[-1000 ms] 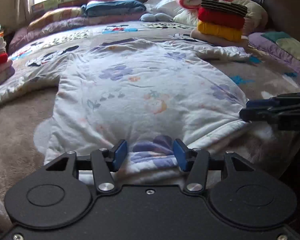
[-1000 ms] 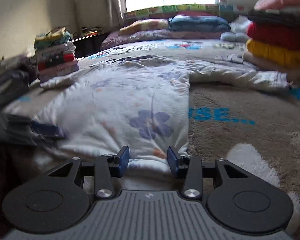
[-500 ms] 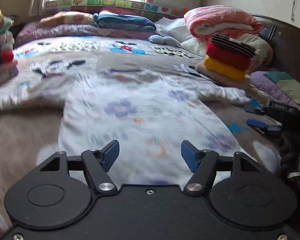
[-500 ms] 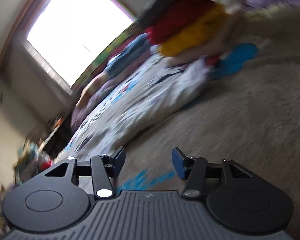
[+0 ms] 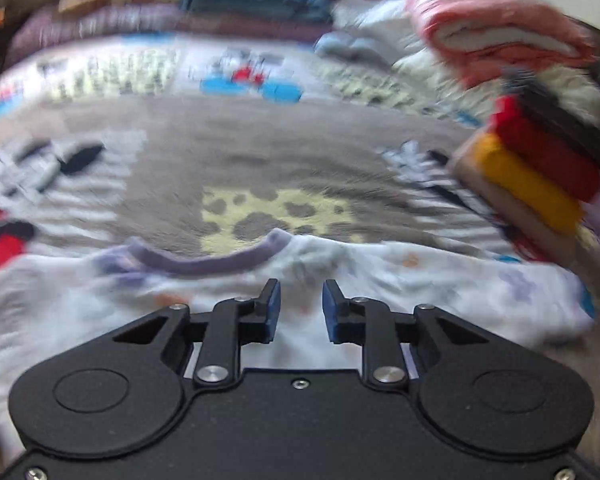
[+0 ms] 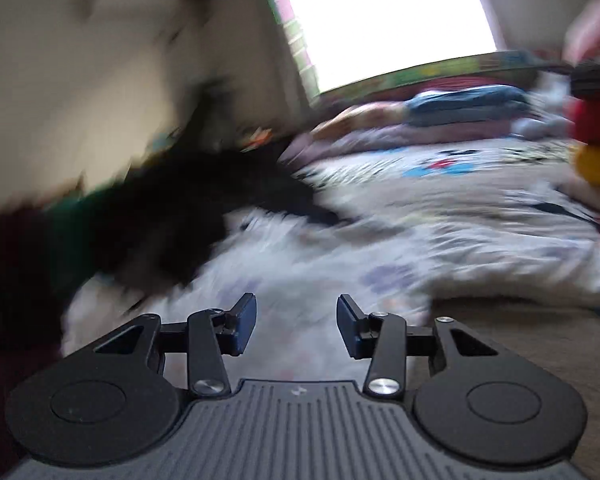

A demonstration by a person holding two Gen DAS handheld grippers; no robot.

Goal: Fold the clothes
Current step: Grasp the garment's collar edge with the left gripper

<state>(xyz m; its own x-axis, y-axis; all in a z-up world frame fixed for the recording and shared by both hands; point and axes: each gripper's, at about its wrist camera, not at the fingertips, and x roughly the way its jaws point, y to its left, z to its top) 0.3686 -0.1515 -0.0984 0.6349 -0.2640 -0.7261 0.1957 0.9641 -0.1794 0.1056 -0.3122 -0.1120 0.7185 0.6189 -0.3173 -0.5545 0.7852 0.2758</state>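
since the floral top [image 5: 380,280] lies flat ahead, left gripper [image 5: 297,306] has just narrowed, empty, near its collar [image 5: 208,258]; right gripper [image 6: 296,324] gapes, empty.

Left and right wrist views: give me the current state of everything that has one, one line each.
Floral white top: spread flat on the bed, unfolded, purple collar facing away.
Left gripper: has just been closing, narrow gap remains, nothing pinched, over the top near the collar.
Right gripper: open, has just been closing slightly, nothing between the fingers, above the top.
Stack of folded clothes: folded, piled, leaning in this view.
Pink blanket: rolled up.
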